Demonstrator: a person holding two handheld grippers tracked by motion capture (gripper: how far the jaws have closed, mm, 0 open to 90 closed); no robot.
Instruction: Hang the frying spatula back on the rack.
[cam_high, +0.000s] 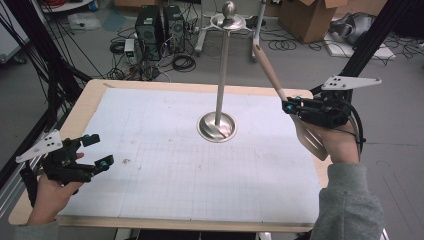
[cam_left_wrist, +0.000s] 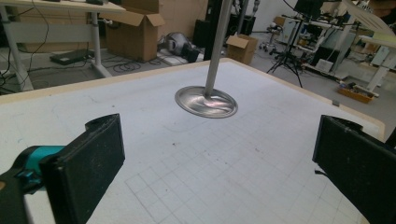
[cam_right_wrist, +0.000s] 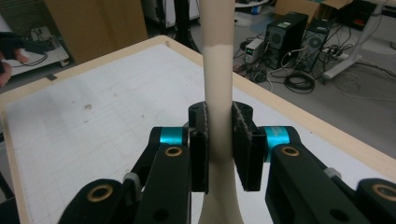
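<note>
Gripping one spatula (cam_high: 280, 95), right gripper (cam_high: 289, 106) beside one metal stand (cam_high: 218, 125).

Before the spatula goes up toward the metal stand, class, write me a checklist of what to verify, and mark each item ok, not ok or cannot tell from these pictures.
1. Right gripper shut on the spatula handle: ok, pads press both sides.
2. Spatula lifted off the table: ok, blade hangs above the right edge.
3. Handle end close to the stand top: not ok, it points up beside it, apart.
4. Stand upright on its round base: ok.
5. Left gripper out of the way: ok, open, at the table's left edge.
6. Hanging hole in the handle end: cannot tell.
</note>
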